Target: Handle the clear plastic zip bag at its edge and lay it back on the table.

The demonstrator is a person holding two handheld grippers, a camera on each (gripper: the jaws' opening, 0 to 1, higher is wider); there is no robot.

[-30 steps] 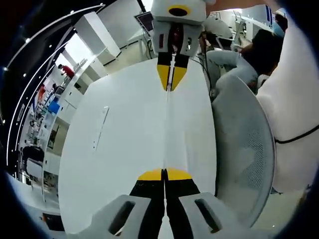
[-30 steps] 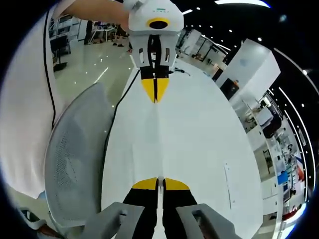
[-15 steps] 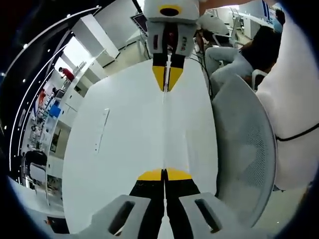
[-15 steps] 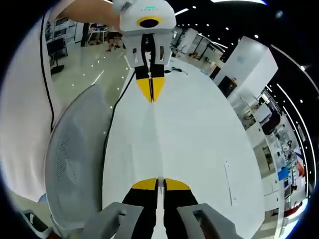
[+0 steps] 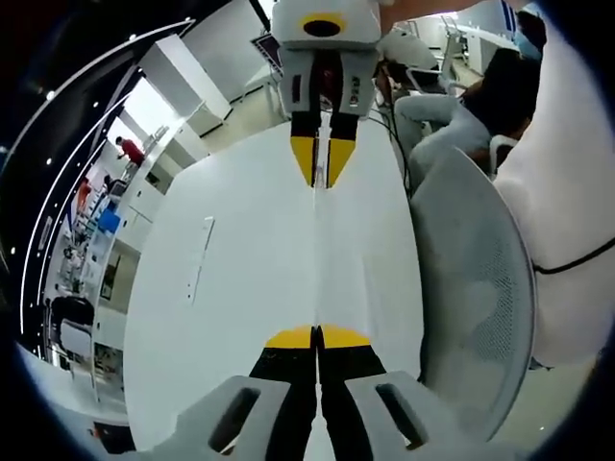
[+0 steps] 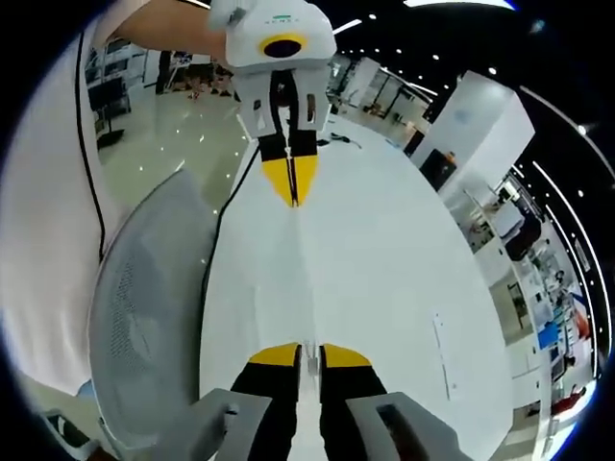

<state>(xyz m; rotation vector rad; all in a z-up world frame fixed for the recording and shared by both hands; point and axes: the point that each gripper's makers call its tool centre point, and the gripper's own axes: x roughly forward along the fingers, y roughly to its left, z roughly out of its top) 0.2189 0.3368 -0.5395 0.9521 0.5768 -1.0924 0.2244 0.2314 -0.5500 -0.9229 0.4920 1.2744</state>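
Note:
The clear plastic zip bag (image 5: pixel 316 259) hangs stretched edge-on between my two grippers, above the white table (image 5: pixel 231 288); it reads as a thin pale line. My left gripper (image 5: pixel 317 336) is shut on its near edge, with the yellow tips pressed together. Facing it at the top, my right gripper (image 5: pixel 320 181) pinches the far edge. In the right gripper view the same bag (image 6: pixel 303 279) runs from my right gripper (image 6: pixel 309 353) up to my left gripper (image 6: pixel 293 199), both shut on it, over the table (image 6: pixel 384 269).
A grey mesh chair (image 5: pixel 471 279) (image 6: pixel 144 317) stands against the table's side, beside a person in white clothing (image 5: pixel 567 182) (image 6: pixel 48 211). A thin flat strip (image 5: pixel 200 254) (image 6: pixel 440 351) lies on the table's other side. More desks and people fill the room behind.
Both grippers stay shut on the bag. In each view the facing gripper has drifted slightly to the left; the bag remains taut between them.

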